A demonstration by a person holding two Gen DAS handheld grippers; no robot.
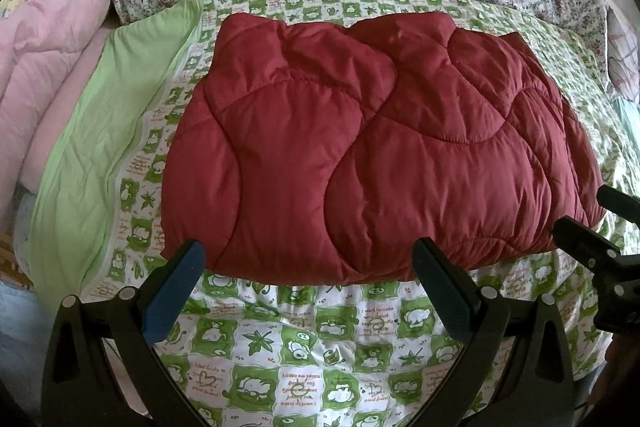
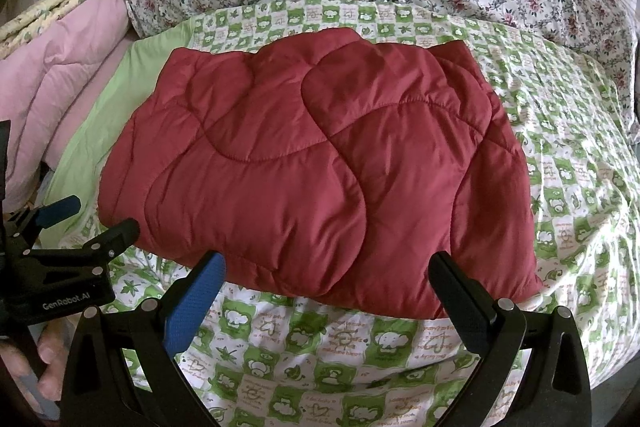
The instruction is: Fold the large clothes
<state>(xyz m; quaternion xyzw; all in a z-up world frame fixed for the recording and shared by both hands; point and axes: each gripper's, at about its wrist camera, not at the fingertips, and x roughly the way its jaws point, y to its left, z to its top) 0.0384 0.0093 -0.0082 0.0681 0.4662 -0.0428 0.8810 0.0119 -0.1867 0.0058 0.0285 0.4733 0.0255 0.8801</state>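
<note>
Red quilted jacket (image 1: 372,147) folded mid-bed on green checked sheet (image 1: 304,359), both tongs, left (image 1: 308,267) and right (image 2: 328,275), spread apart, empty, at near edge.

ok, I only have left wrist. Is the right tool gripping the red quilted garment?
Observer: No. The right tool is open, nothing between its fingers, at the near edge of the red quilted garment.
Operator: Garment's right end, off the sheet?
Observer: No, that end lies wholly on the green patterned sheet.
Operator: What does the left tool look like from there?
Observer: The left tool is open, beside the garment's left corner, with a hand below it.
</note>
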